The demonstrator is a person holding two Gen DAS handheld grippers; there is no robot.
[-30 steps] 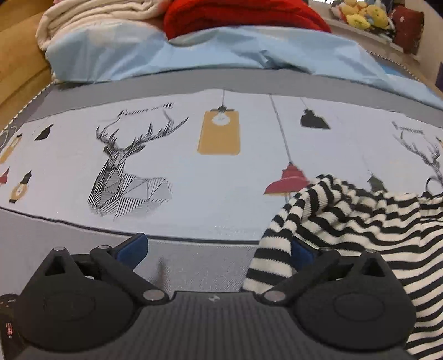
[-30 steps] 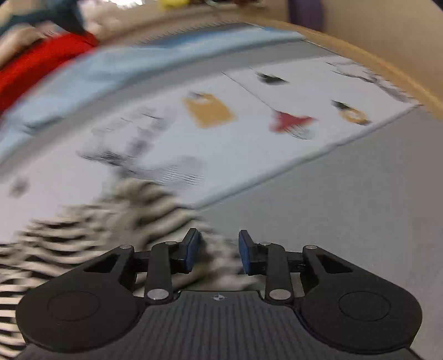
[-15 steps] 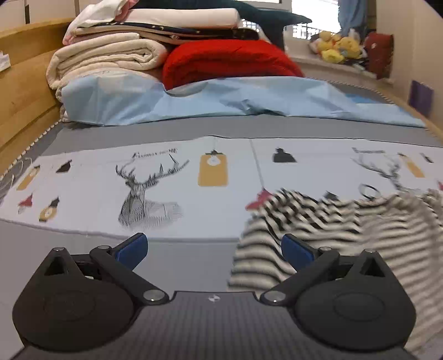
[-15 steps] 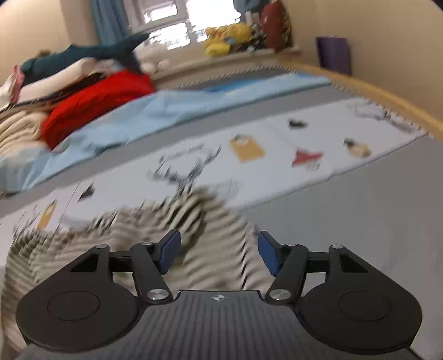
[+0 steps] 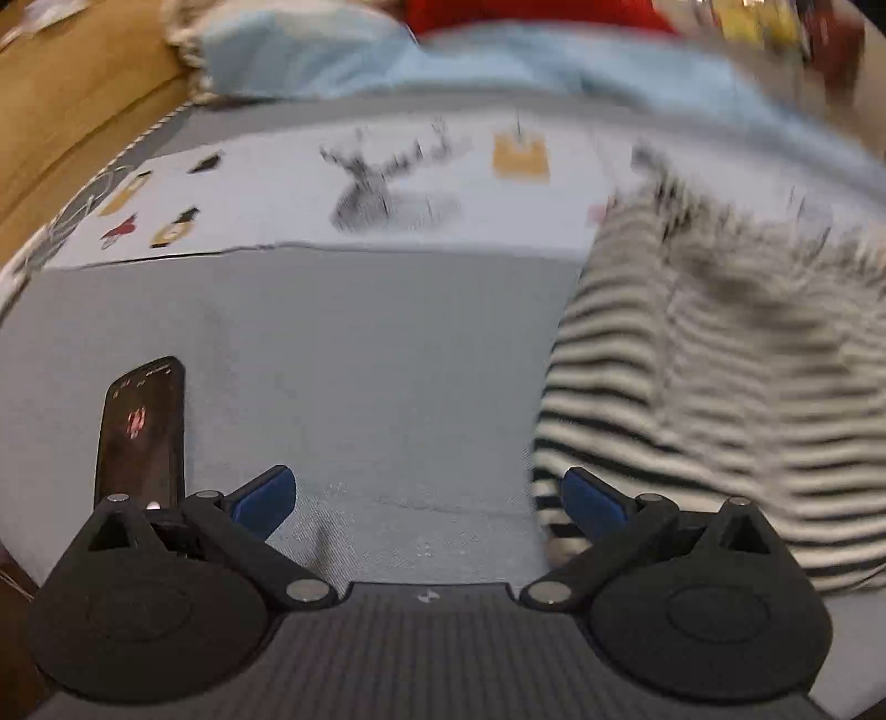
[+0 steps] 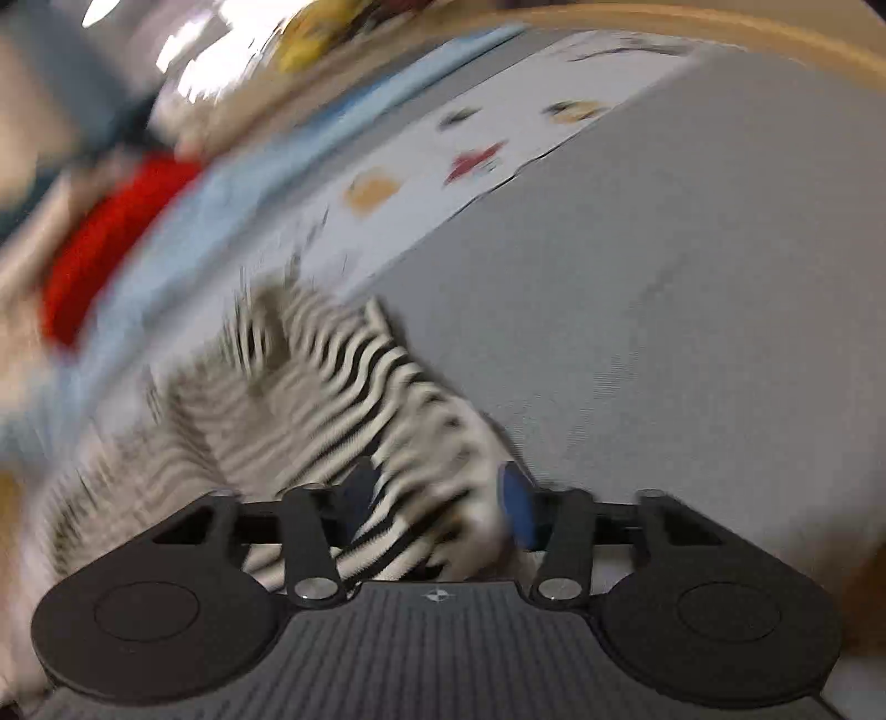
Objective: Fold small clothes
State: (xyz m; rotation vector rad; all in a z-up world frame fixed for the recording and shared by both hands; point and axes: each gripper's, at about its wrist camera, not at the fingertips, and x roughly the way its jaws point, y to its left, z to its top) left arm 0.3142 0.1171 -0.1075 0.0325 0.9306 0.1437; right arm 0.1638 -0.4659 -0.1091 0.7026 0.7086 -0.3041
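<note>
A black-and-white striped garment (image 5: 714, 382) lies bunched on the grey bed cover at the right of the left wrist view. My left gripper (image 5: 426, 498) is open and empty, its right finger (image 5: 592, 504) at the garment's left edge. In the right wrist view the same garment (image 6: 332, 387) spreads from the left to the gripper. My right gripper (image 6: 437, 498) is open with striped cloth lying between its jaws. Both views are motion-blurred.
A black phone (image 5: 141, 432) lies on the grey cover left of my left gripper. A printed sheet with deer and lamps (image 5: 387, 188) lies beyond. Red (image 6: 105, 243) and light blue bedding are piled at the back. A wooden bed edge (image 6: 720, 39) curves at the right.
Both grippers have dropped lower and tilted down toward the bed. My right gripper has opened wider and moved onto the striped garment. The phone has come into the left view.
</note>
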